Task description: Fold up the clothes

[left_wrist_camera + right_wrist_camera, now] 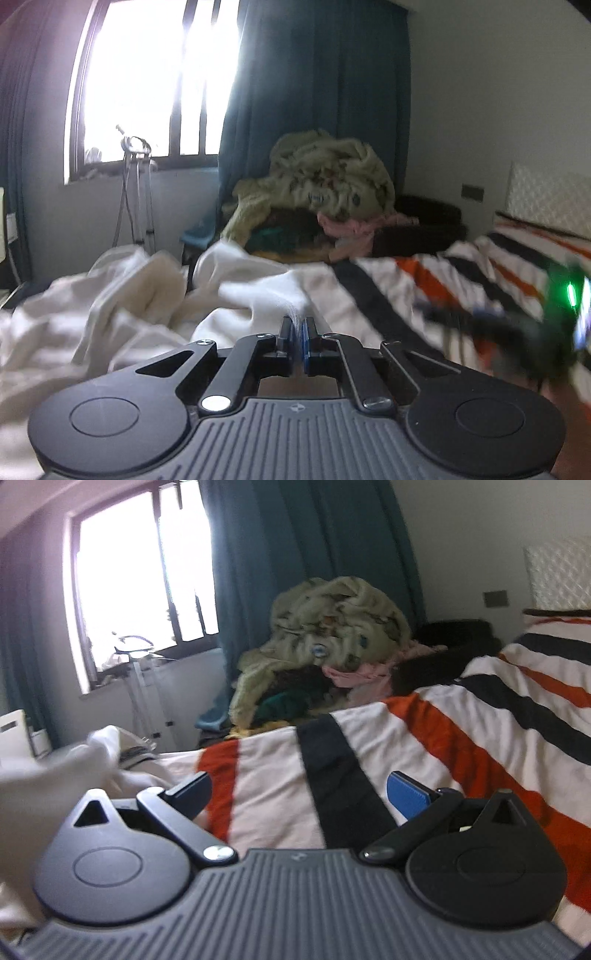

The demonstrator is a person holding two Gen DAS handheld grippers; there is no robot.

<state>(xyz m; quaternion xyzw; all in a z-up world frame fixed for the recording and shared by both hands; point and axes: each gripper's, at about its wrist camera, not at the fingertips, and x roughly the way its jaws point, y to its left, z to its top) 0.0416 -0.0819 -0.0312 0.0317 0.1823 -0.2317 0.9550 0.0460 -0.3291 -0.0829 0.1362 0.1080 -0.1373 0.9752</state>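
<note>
A white garment (122, 306) lies crumpled over the near left of the bed. My left gripper (297, 322) is shut on a fold of that white cloth, which stretches away from the pinched jaws. In the right wrist view the same white garment (55, 775) shows blurred at the left edge. My right gripper (303, 788) stands open over the striped bedcover (461, 731), with nothing between its blue pads (406, 794). The right gripper's body (554, 325) appears as a dark blur with a green light at the right of the left wrist view.
The bed carries an orange, black and white striped bedcover (424, 280). Behind it rises a pile of clothes topped by a pale green blanket (325, 177). A window (155, 81), teal curtains (317, 74) and a metal stand (135, 192) line the far wall.
</note>
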